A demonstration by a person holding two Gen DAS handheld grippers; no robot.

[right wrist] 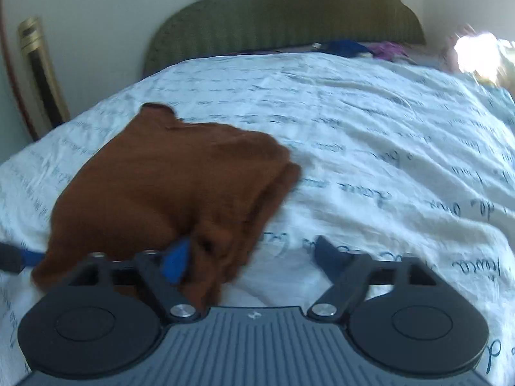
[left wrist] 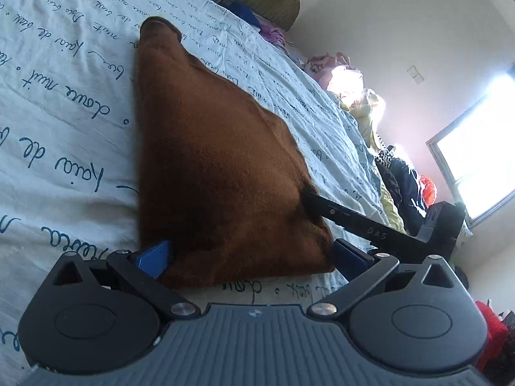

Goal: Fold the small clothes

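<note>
Left gripper (left wrist: pixel 252 254) fingers spread around brown garment (left wrist: pixel 206 160), right gripper (right wrist: pixel 249 257) fingers spread wide, left pad touching cloth

The left gripper (left wrist: pixel 251 254) had a ribbed grey body, two round black discs, black linkage arms with silver pivot screws, and blue finger pads (left wrist: pixel 154 257). The right gripper (right wrist: pixel 254 257) matched it; seen from the left wrist, its black finger (left wrist: pixel 354 220) bore pale "DAS" lettering.

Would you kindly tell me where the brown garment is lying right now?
The brown garment lies on the script-printed bedspread, left of centre in the right wrist view, its near edge by both claws.
</note>
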